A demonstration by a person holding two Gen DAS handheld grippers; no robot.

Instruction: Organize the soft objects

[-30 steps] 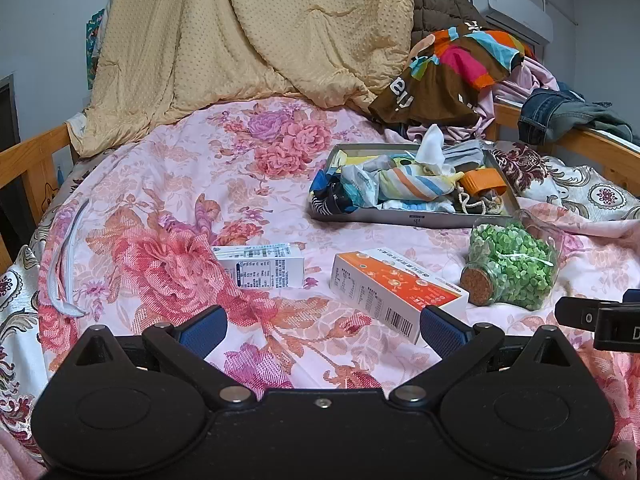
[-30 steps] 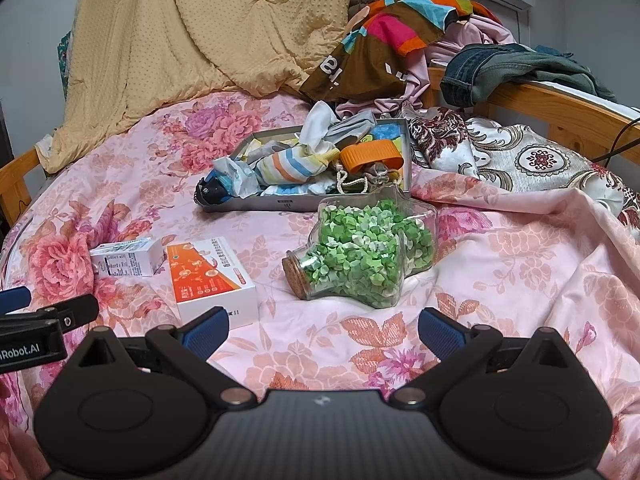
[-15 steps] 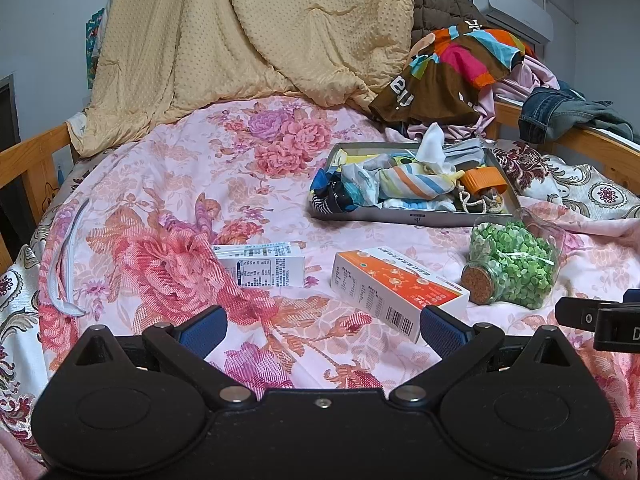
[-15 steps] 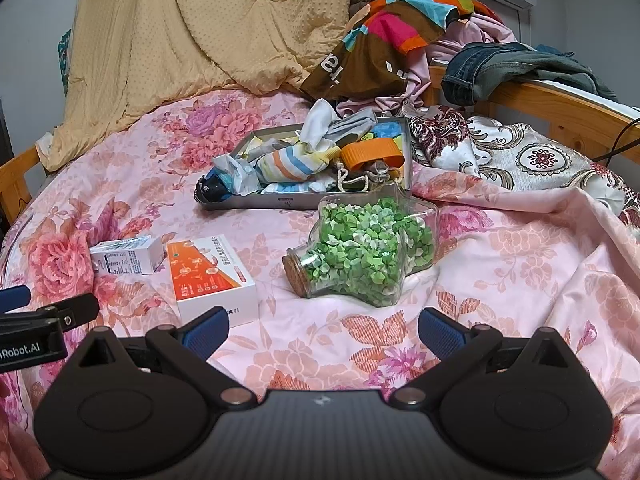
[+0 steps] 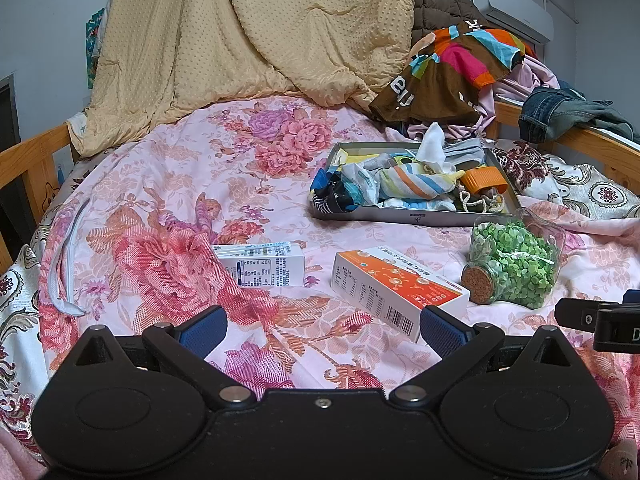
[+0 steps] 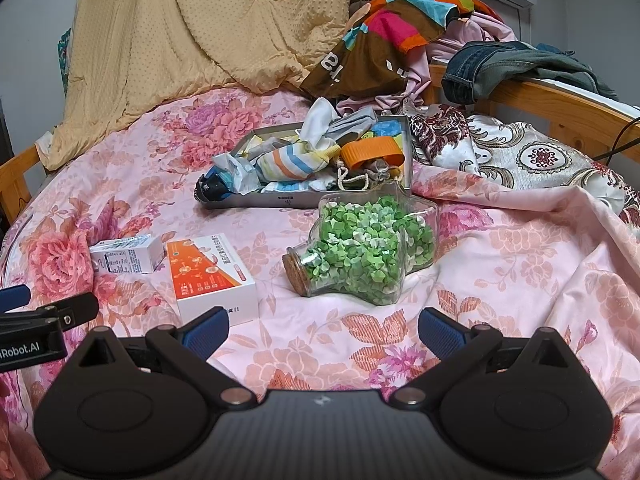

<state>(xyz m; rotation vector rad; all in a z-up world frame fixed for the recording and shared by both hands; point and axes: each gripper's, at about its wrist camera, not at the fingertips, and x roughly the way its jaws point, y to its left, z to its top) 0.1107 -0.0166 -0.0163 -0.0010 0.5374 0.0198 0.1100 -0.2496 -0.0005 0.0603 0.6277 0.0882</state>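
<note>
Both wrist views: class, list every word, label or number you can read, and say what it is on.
"Robot.AI": left gripper body, its start cut off.
"D": right gripper body, rest cut off.
orange box, white box, tray label, brown garment letters: print unreadable.

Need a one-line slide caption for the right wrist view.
Open right gripper hovers over floral bedsheet, facing a cork-stoppered jar of green paper stars, orange box and tray of socks.
</note>
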